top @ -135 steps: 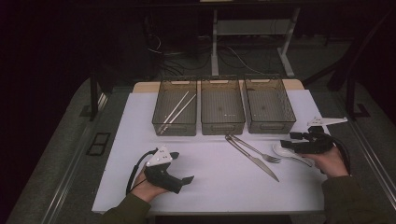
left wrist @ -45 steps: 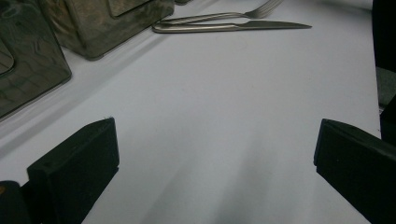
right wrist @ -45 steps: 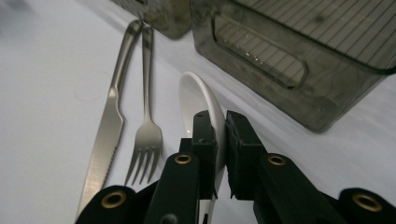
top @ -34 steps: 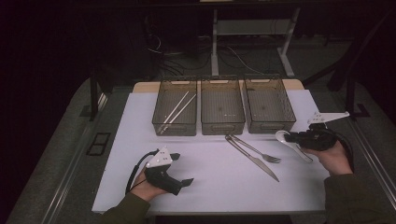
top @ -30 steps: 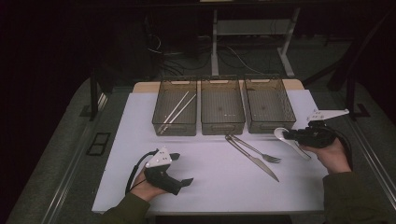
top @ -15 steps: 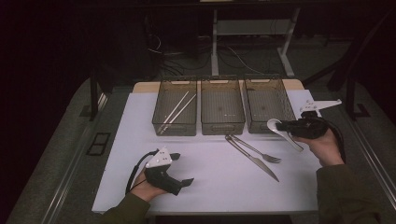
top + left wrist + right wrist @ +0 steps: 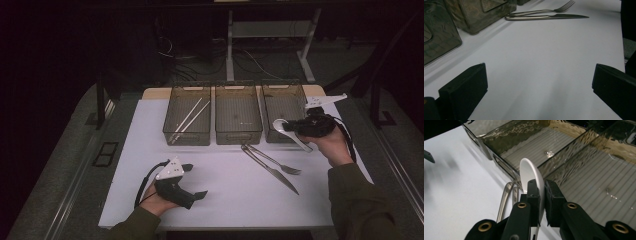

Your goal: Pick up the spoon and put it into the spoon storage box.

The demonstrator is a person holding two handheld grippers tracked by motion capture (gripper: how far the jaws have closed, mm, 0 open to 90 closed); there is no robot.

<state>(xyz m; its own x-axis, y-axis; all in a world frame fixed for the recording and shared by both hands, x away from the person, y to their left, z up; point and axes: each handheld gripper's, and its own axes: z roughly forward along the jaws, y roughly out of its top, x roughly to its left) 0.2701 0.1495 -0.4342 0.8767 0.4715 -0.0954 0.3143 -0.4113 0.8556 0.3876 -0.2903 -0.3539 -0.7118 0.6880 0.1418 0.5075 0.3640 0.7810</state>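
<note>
Right gripper (image 7: 292,126) has its two black jaws clamped on a white spoon (image 7: 530,176), pressing near where the bowl meets the handle, so the bowl stands on edge and sticks out ahead of the jaws. From above, the spoon (image 7: 286,131) hangs off the bench at the near rim of the right-hand tray (image 7: 283,104), its handle slanting down toward the bench's right edge. Three smoky clear trays stand in a row along the far side of the white bench (image 7: 150,150): the left tray (image 7: 188,120) holds a pair of pale chopsticks (image 7: 190,118), while the middle tray (image 7: 238,117) and the right one have bare ribbed floors. Just in front of the middle and right trays, a metal fork (image 7: 275,161) and a knife (image 7: 272,171) lie side by side on the bench, slanting toward its near right corner, well apart from the spoon. Left gripper (image 7: 197,187) rests low near the bench's near left corner, jaws spread wide with only bare white surface between them
</note>
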